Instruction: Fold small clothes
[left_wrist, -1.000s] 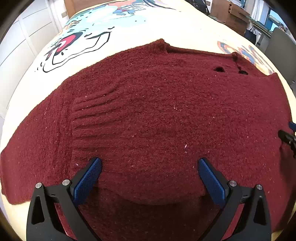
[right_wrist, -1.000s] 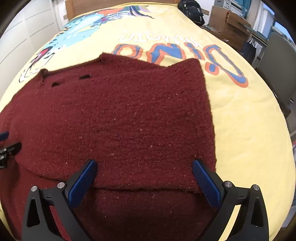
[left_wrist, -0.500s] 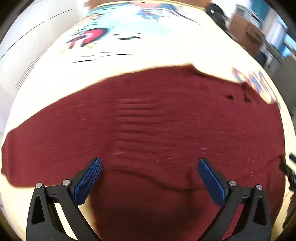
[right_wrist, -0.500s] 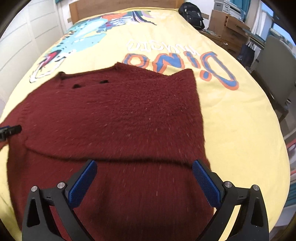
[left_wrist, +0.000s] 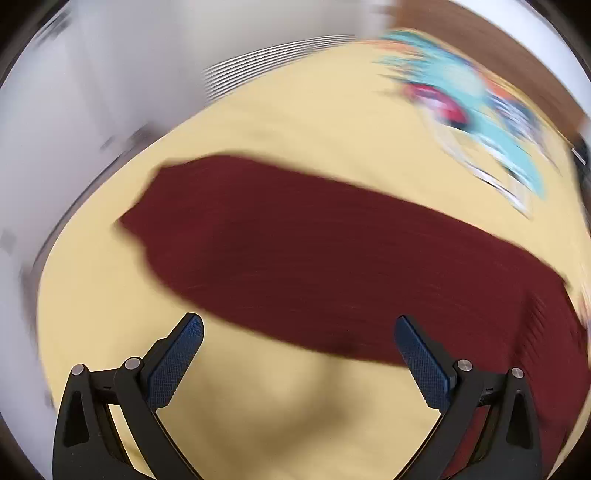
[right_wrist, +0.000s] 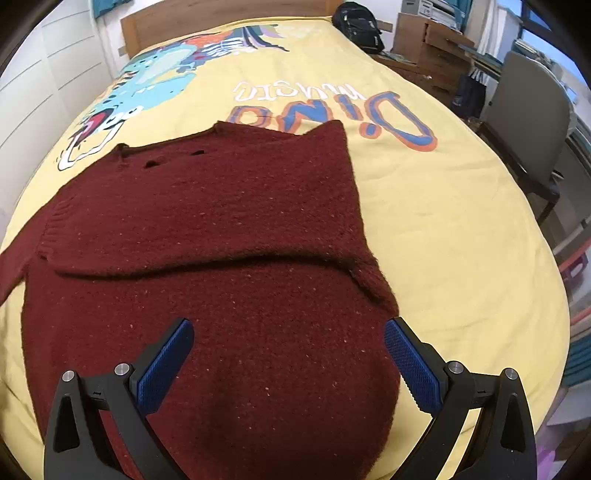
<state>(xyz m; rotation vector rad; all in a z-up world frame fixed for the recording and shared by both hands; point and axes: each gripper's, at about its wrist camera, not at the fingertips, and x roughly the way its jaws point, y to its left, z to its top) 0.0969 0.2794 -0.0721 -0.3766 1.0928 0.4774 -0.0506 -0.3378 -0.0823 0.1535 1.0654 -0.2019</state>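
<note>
We hold both grippers, left (left_wrist: 298, 353) and right (right_wrist: 288, 352), fingers spread wide and gripping nothing, over maroon sweater (right_wrist: 207, 236) on yellow "Dino" bedspread (right_wrist: 443, 221).

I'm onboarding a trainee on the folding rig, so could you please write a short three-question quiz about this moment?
1. True or false: the right gripper is clamped on the maroon sweater.
2. What does the sweater lie on: A) wooden floor, B) yellow bedspread, C) grey chair?
3. Fill in: the left gripper is ____, holding nothing.

Key: 1 false, its jaws stand apart above the knit; 2 B; 3 open.
</note>
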